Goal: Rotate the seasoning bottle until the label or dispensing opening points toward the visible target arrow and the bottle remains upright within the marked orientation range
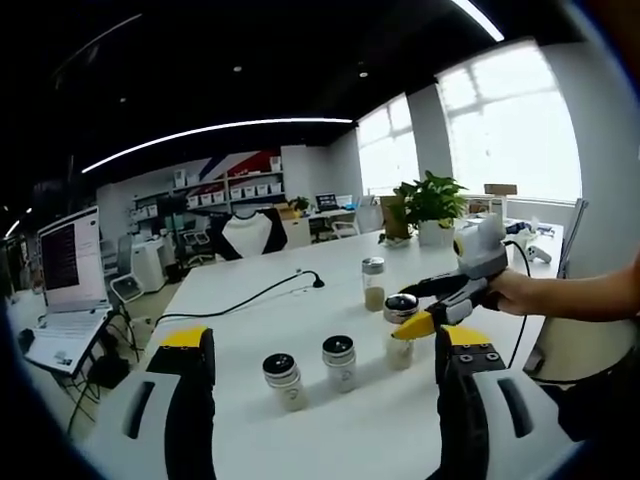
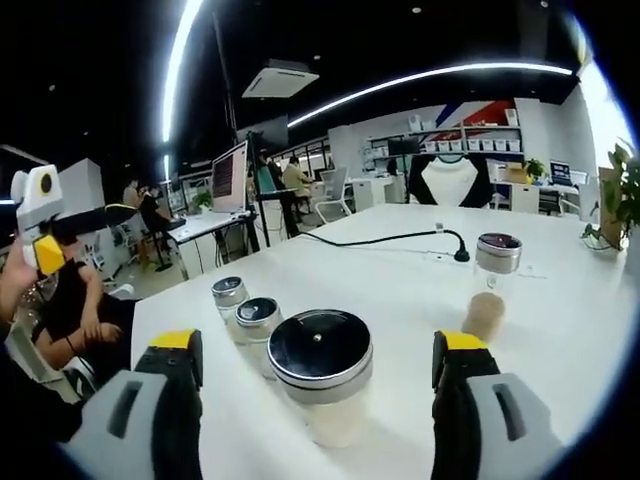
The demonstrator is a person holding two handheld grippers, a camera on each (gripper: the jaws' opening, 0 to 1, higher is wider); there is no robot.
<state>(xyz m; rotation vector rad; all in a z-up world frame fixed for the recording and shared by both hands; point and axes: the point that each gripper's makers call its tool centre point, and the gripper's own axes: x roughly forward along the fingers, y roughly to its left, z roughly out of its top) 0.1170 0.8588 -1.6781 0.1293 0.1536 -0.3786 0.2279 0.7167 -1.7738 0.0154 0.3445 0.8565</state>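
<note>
Looking for a label or a target arrow gets me nowhere: neither can be made out, and the bottle's pouring opening is hidden under its dark round lid. The seasoning bottle (image 2: 320, 385) stands upright on the white table (image 2: 400, 280), between the right gripper's (image 2: 318, 375) spread jaws; the jaws stand apart on either side of it and whether they touch it I cannot tell. Its lid is dark with a shiny metal rim, its clear body pale inside and cut off low by the near edge of the right gripper view.

From the left gripper view, the right gripper (image 1: 415, 322) reaches in from the right, held by a hand (image 1: 515, 290), its yellow tips around that same bottle (image 1: 401, 325). The left gripper (image 1: 325, 365) hangs open, nothing between its jaws, above two small jars (image 1: 283, 380) near it. A taller jar (image 1: 373, 284) stands farther off, with bare tabletop around it. A black cable (image 1: 250, 297) runs across the far left. A potted plant (image 1: 432, 208) sits by the far right edge.
</note>
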